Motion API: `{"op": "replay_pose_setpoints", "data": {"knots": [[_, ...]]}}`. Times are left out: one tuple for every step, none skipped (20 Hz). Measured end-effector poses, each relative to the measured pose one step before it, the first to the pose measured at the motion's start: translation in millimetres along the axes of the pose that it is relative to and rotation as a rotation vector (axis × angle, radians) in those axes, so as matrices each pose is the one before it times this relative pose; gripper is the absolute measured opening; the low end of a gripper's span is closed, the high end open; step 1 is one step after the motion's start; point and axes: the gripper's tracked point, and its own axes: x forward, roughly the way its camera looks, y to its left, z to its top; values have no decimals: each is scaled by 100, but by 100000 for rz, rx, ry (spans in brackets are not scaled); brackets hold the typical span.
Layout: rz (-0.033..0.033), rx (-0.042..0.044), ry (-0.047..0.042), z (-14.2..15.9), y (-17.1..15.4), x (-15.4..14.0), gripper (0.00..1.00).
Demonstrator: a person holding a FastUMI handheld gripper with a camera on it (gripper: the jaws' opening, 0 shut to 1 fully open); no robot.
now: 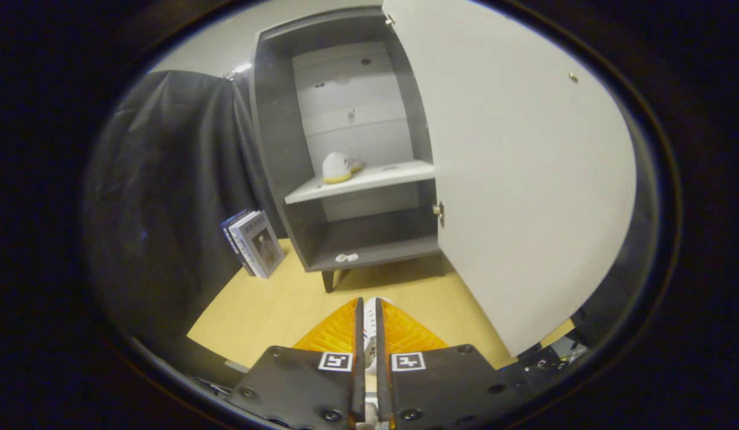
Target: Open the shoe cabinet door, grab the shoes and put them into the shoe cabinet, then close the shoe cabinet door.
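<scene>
Gripper view: the gripper (367, 310) has its fingers drawn nearly together, clamped on a white shoe (371, 334) whose toe pokes out past the tips. At twelve o'clock beyond them stands the shoe cabinet (273, 119), its door (524, 179) swung wide toward two o'clock. Another shoe (339, 166) sits on the middle shelf (375, 179). Books (254, 242) lean at ten o'clock on the wooden table (267, 310).

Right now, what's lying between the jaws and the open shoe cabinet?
In the gripper view, only bare tabletop lies between the gripper, whose jaws pinch a shoe, and the shoe cabinet. The books stand off to the side.
</scene>
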Motion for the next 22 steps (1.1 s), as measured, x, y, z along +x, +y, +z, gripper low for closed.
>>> {"op": "replay_pose_setpoints", "data": {"knots": [[194, 938, 2202, -1191, 344, 1251, 15], [-531, 292, 2295, -1245, -14, 1103, 18], [-25, 236, 2252, -1365, 109, 1230, 21], [-93, -3, 2355, -1195, 55, 1077, 23], [1283, 362, 1981, -1224, 376, 1200, 23], [439, 415, 2123, -1167, 66, 1051, 26], [-152, 55, 2171, -1207, -98, 1170, 29], [-397, -62, 1576, -1038, -221, 1172, 32], [-368, 309, 1495, -970, -122, 1045, 35], [-337, 664, 1823, -933, -130, 1088, 35], [-299, 812, 1935, -945, -120, 1042, 35], [-2, 393, 2267, -1019, -51, 1028, 35], [-113, -281, 2322, -838, -46, 888, 35], [188, -437, 1906, -692, 17, 838, 35], [592, -449, 1833, -580, 59, 858, 35], [1071, 18, 1335, -440, 277, 799, 35], [312, -113, -343, 26, 71, 471, 35], [347, 167, -1522, 363, 38, 507, 35], [-218, 66, -1593, 408, 8, 396, 35], [-116, 176, -911, 206, -23, 416, 35], [-222, 124, -518, 2, 57, 476, 35], [-368, 29, -723, 150, 13, 497, 35]]}}
